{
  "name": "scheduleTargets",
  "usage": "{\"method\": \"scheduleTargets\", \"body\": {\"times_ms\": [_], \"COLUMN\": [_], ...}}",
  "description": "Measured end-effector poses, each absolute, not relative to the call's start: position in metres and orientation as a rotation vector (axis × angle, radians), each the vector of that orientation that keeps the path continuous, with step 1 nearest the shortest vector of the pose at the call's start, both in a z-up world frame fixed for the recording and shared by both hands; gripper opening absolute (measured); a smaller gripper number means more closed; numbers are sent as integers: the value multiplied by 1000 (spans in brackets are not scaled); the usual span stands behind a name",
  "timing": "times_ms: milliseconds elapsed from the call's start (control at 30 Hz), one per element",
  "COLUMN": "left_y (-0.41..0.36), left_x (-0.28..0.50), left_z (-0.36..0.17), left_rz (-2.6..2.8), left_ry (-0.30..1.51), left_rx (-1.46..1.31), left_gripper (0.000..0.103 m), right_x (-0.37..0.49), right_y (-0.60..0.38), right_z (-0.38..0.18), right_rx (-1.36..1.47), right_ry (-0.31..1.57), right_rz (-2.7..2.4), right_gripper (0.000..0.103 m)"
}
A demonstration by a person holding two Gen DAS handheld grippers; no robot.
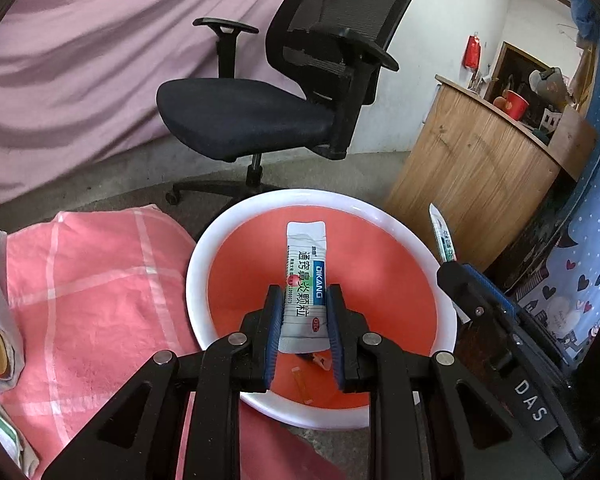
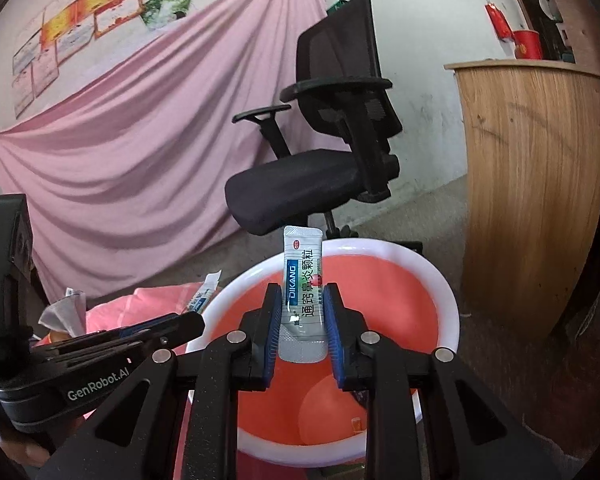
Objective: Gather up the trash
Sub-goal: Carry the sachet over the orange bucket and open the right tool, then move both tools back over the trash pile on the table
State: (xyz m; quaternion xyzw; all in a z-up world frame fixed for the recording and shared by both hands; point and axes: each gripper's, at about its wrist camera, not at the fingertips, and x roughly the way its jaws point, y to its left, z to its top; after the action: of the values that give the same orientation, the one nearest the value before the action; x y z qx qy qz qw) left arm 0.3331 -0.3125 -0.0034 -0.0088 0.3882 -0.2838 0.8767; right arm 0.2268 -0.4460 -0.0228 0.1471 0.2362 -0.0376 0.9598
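We hold two sachets, one per gripper, both poised over the bin.

Left gripper [image 1: 303, 320]: jaws narrow, pads pressed on the long edges of a white medicine sachet [image 1: 305, 280]. Its long axis runs straight out along the fingers, torn end toward the top of the frame. It sits centre frame, directly above the orange interior of the white-rimmed bin [image 1: 220, 236]. A few scraps already lie at the bin's bottom.

Right gripper [image 2: 302, 320]: jaws likewise narrow, clamped on a second sachet [image 2: 302, 280], long axis also along the fingers, top end poking past the bin's [image 2: 440, 280] far rim in the picture. The lower half of the packet hangs over the orange well.

Cross-check: in the left view the right gripper [image 1: 450, 266] shows at right, at the bin's right rim; in the right view the left gripper [image 2: 192, 320] shows at lower left, by the left rim.

Our judgement: both packets lie over the opening, the left more centrally. Release should drop each in; the right one, nearer the rim, risks catching the edge. The pink checked cloth [image 1: 92, 280] lies beside the bin at left.
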Motion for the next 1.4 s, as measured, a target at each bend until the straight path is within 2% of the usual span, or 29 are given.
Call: {"method": "scheduleTargets", "body": {"times_ms": [33,133,300,433,567,700,767,833,867,900,933,1000,1100,1200,1400], "left_y": [-313,-314,-304,-289,-271,-248,-237,-222,-214,-206,-198,-181,-160,-142,-106], "left_x": [335,341,343,337,325,307,298,287,280,275,268,254,234,218,189], "left_z": [-5,-11,-10,-4,6,23,31,40,44,48,51,57,61,61,54], "left_rz": [-587,-557,-516,-491,-463,-417,-389,-356,-337,-321,-305,-259,-198,-155,-47], "left_ry": [822,849,852,834,794,724,684,635,606,577,545,471,381,338,269], "left_rx": [-18,-19,-42,-68,-81,-87,-94,-104,-109,-116,-122,-126,-118,-100,-108], "left_gripper": [19,32,34,34,44,52,58,65,72,82,86,99,101,101,101], "right_x": [228,232,236,236,232,225,222,218,216,212,208,201,192,183,170], "right_y": [-447,-449,-448,-445,-441,-433,-426,-420,-417,-412,-407,-400,-387,-375,-346], "right_z": [-25,-28,-31,-30,-24,-14,-9,-2,1,5,8,14,23,31,41], "right_rx": [304,313,310,301,294,281,270,263,257,246,238,234,223,204,167], "right_ry": [489,512,538,538,505,449,420,392,380,361,343,302,242,175,75], "right_rz": [-80,-89,-88,-84,-72,-46,-30,-14,-8,0,6,21,58,95,191], "right_gripper": [20,20,21,28,30,37,44,55,56,62,72,81,88,103,103]}}
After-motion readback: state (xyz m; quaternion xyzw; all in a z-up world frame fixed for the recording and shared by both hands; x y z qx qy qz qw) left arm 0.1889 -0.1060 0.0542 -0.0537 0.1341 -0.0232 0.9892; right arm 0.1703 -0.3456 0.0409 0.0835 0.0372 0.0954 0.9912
